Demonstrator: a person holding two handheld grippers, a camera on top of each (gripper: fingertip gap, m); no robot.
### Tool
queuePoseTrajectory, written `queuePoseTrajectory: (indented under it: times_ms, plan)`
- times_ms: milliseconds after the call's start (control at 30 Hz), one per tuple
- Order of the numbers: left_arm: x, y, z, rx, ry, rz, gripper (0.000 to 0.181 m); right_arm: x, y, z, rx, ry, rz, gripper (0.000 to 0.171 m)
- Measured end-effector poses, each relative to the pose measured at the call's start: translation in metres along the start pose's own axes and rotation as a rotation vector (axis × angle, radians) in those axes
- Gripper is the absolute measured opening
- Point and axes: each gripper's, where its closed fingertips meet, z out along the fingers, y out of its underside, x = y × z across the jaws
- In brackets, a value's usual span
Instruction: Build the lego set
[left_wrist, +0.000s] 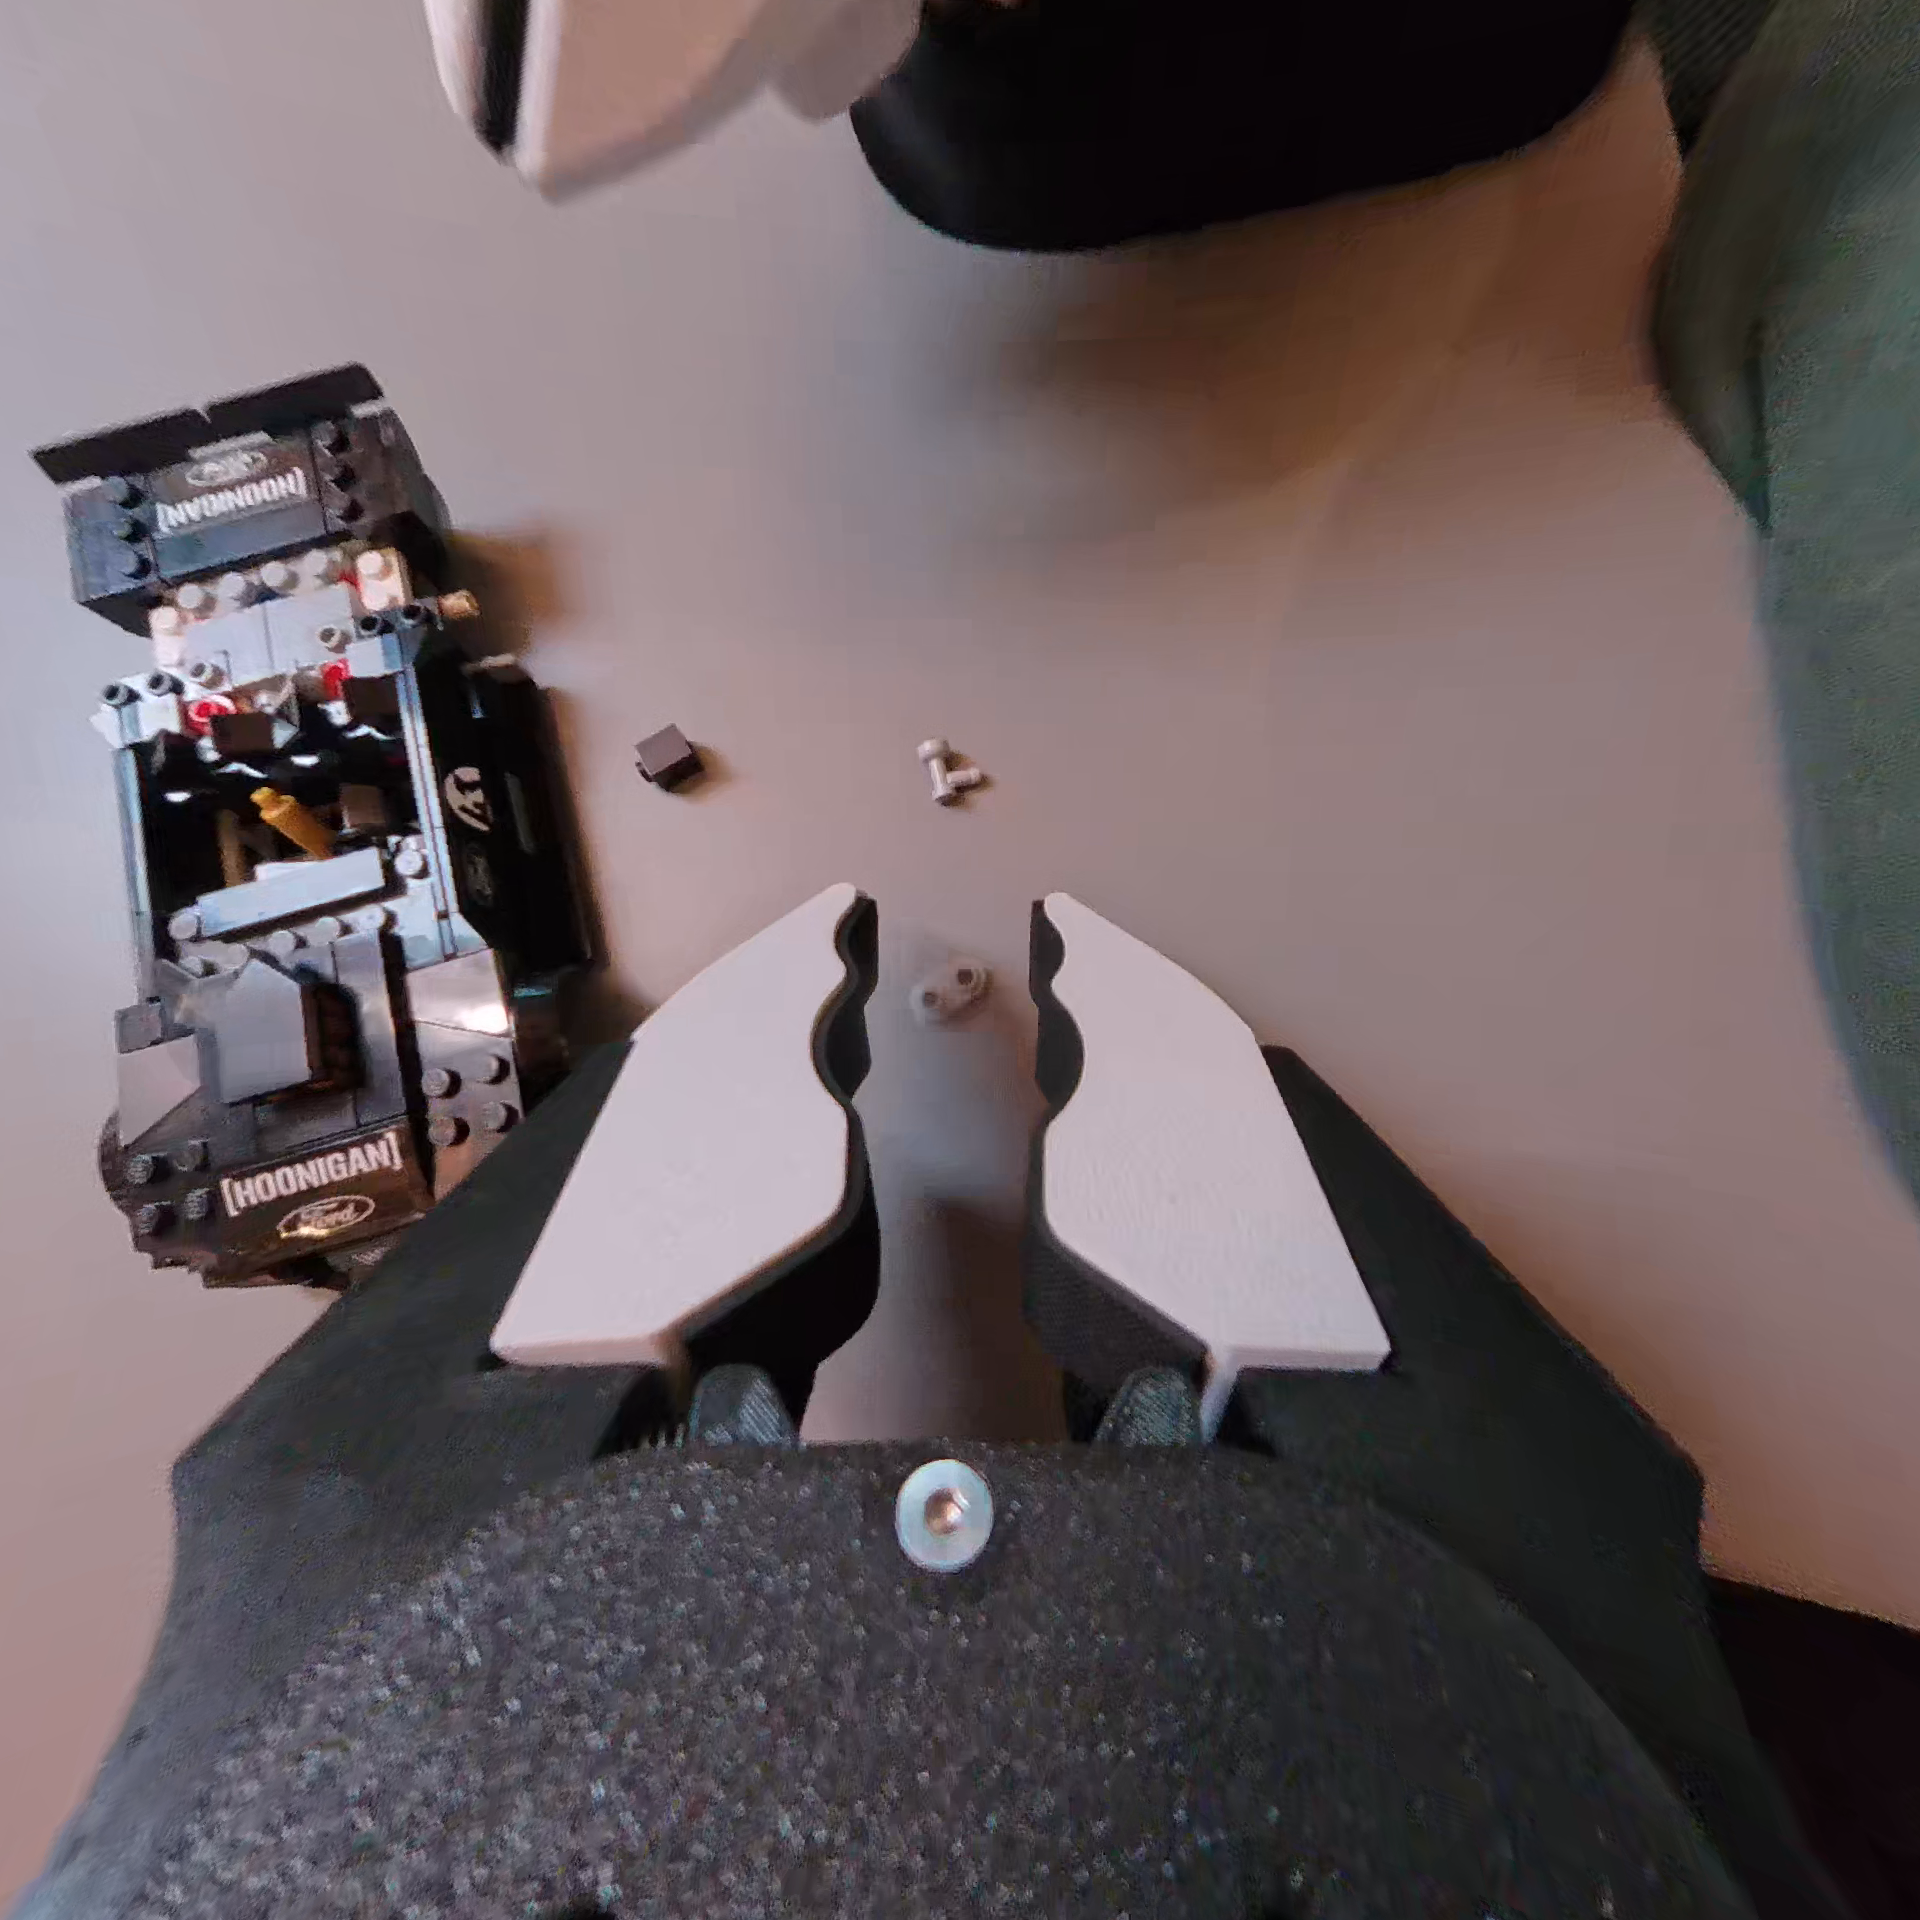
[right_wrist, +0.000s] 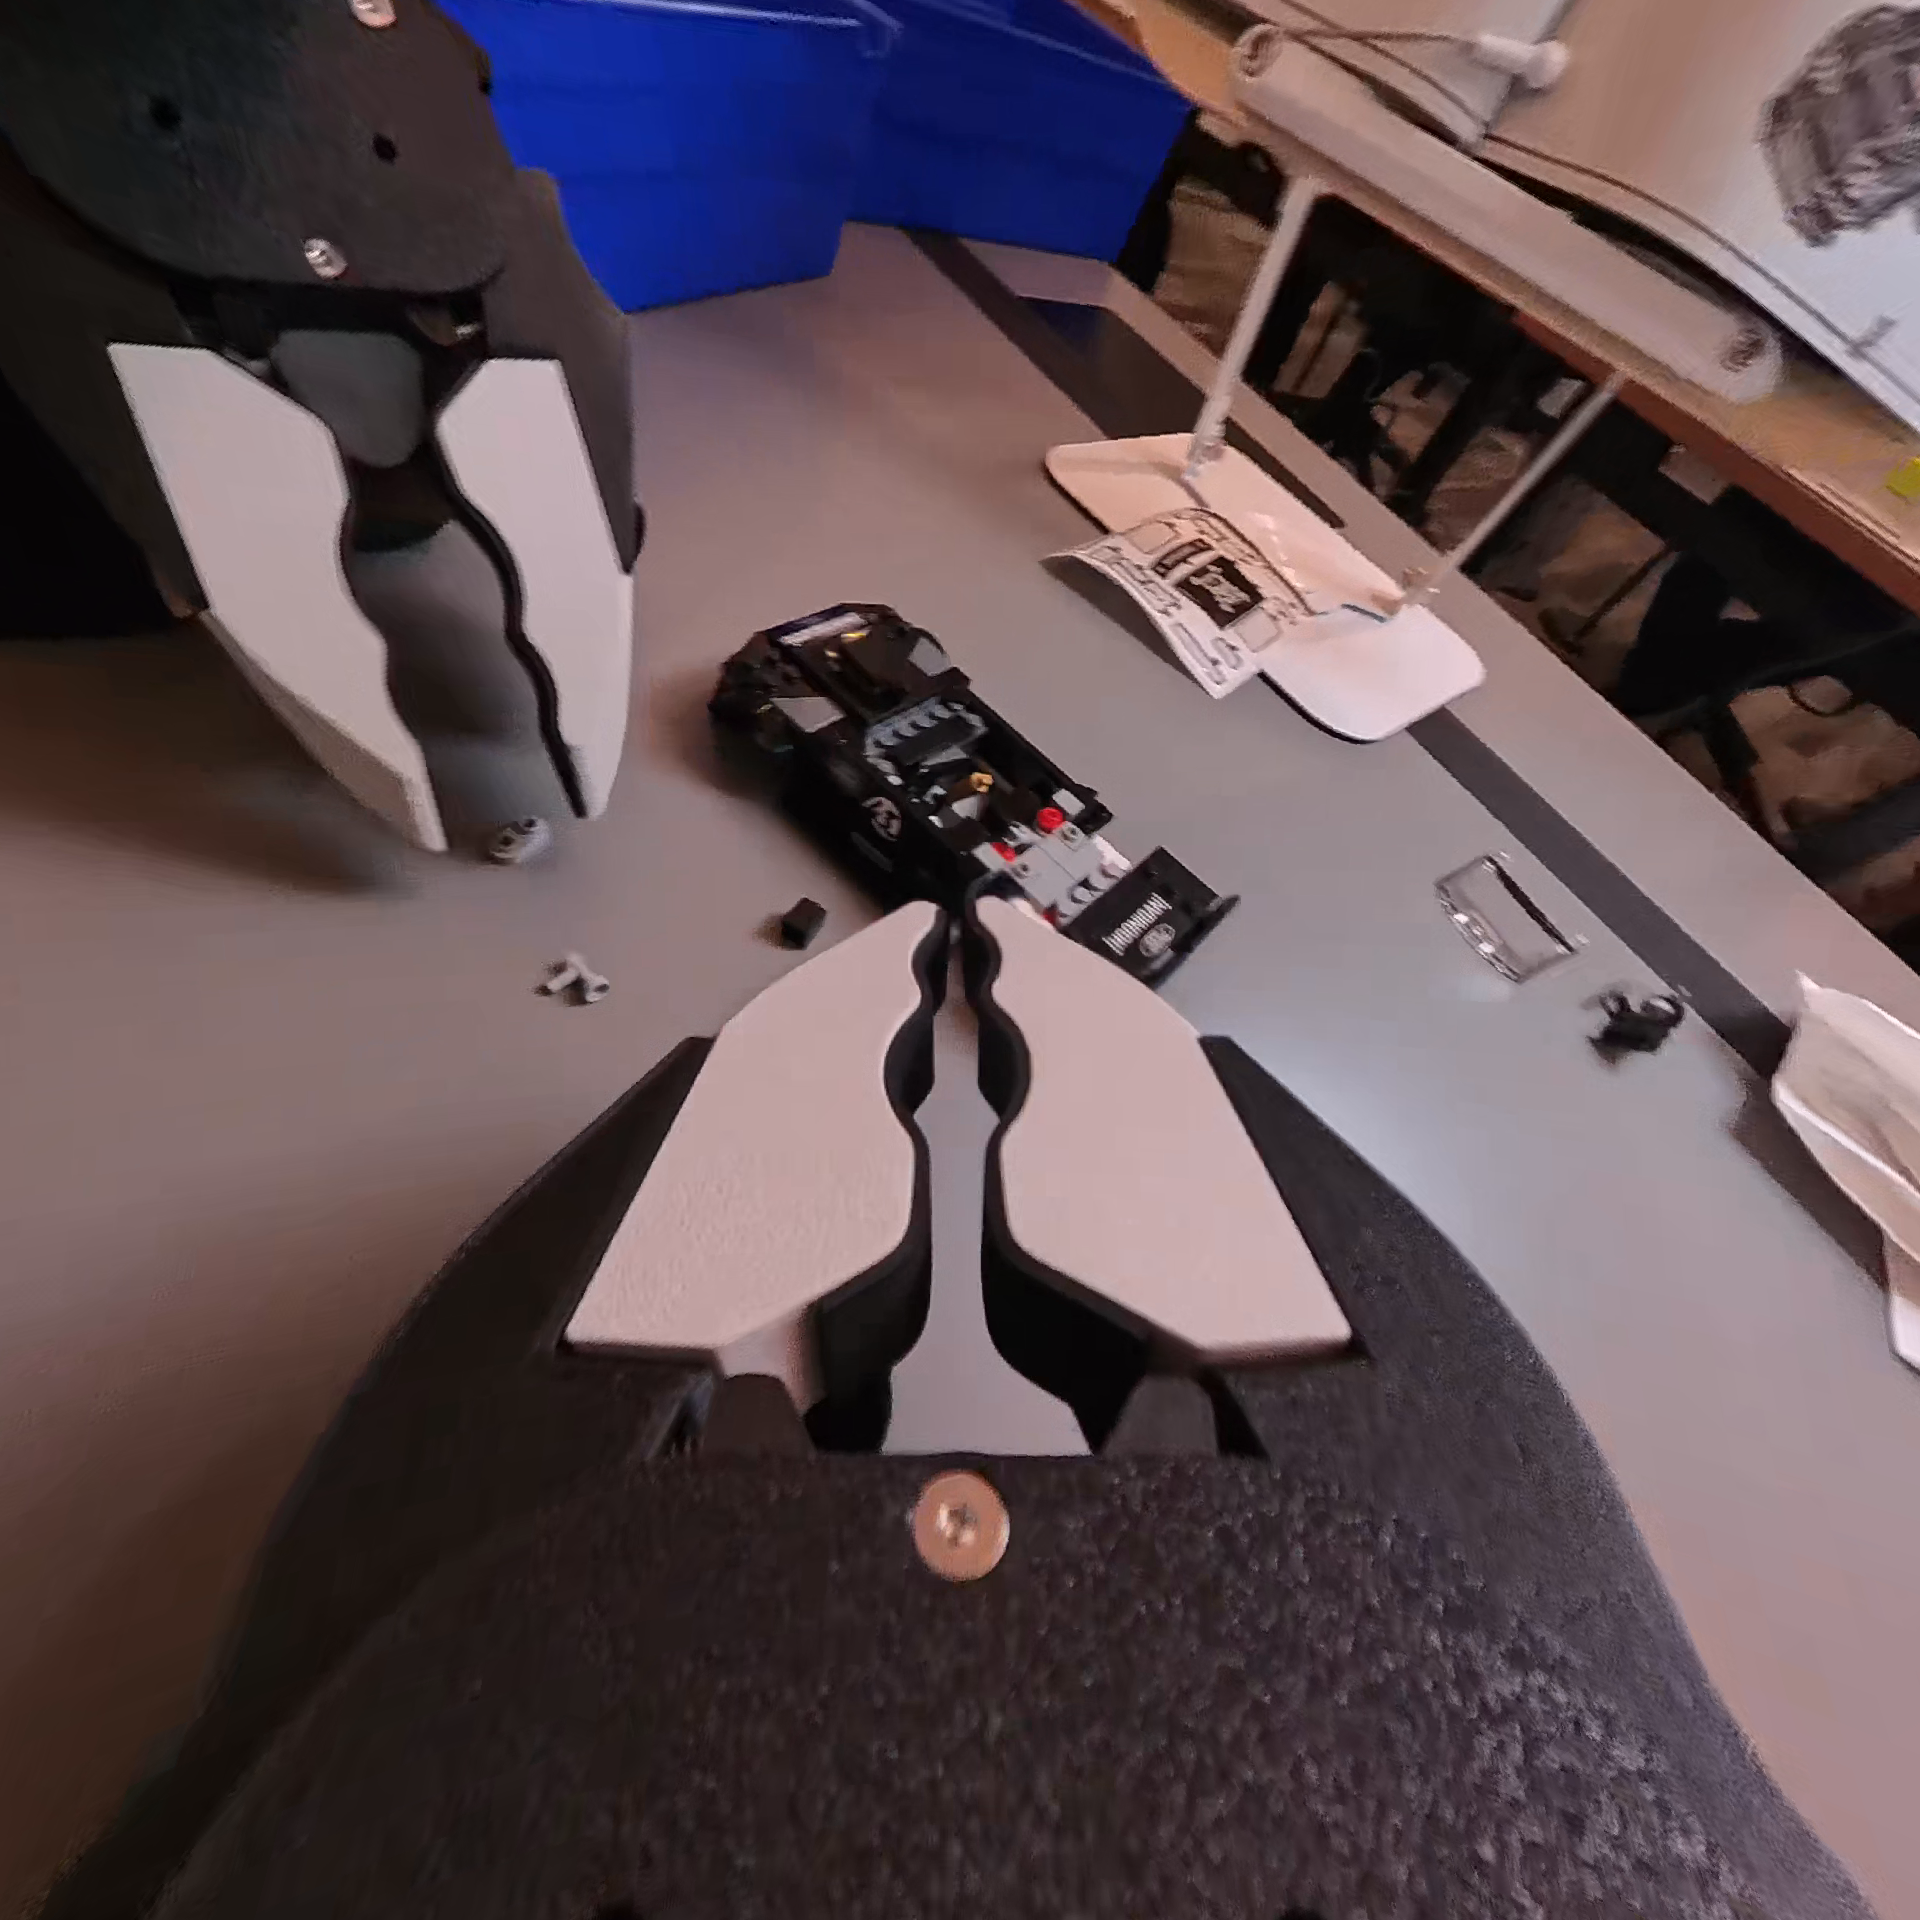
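The left gripper (left_wrist: 954, 914) hangs low over the counter (left_wrist: 1299, 727) with its jaws apart. A small light-grey two-hole piece (left_wrist: 948, 989) lies flat on the counter between the fingertips, touching neither. The right gripper (right_wrist: 961, 920) hovers above the counter with its jaws nearly together, only a thin gap between them and nothing held.

The partly built black car (right_wrist: 935, 800) sits on the counter towards its middle, roof off and cabin exposed. Between the car and the grey two-hole piece lie a small black brick (left_wrist: 668, 756) and a grey pin-like connector (left_wrist: 948, 774), each loose and apart from the others.

Handling, as judged: all loose pieces are rigid, very light, smooth plastic. The two-hole piece is low and flat, so the fingertips must come almost to the counter and close across its short sides; it is likely to skid or flip if one finger touches first. The car is a stiff assembly but can shed parts; hold it by the lower body sides, not by the rear wing (right_wrist: 1153, 925).

Clearances: the counter around the loose pieces is bare. In the right wrist view, blue bins (right_wrist: 831, 135) stand at the far edge. A white stand base (right_wrist: 1299, 582) carrying a sticker sheet (right_wrist: 1195, 592), a clear windscreen part (right_wrist: 1501, 914) and a small black part (right_wrist: 1642, 1016) lie towards the right edge, beyond the car, well apart from the grasp.
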Motion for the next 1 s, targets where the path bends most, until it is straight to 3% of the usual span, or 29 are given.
queuePoseTrajectory:
  times_ms: [267, 500, 800, 1000]
  plan:
    - [-0.034, -0.021, -0.010, 0.219, -0.185, -0.059, 0.014, -0.013, -0.022, 0.032, 0.047, -0.190, 0.001, 0.006]
    - [-0.053, -0.029, -0.015, 0.283, -0.309, -0.083, 0.009, -0.039, 0.009, 0.047, -0.065, -0.256, -0.027, 0.013]
    - [-0.049, -0.036, -0.027, 0.351, -0.256, -0.113, 0.000, -0.044, 0.019, 0.049, -0.120, -0.300, -0.005, 0.023]
    - [-0.028, -0.011, -0.023, 0.215, -0.096, -0.044, 0.006, -0.050, 0.023, 0.051, -0.133, -0.342, -0.033, 0.023]
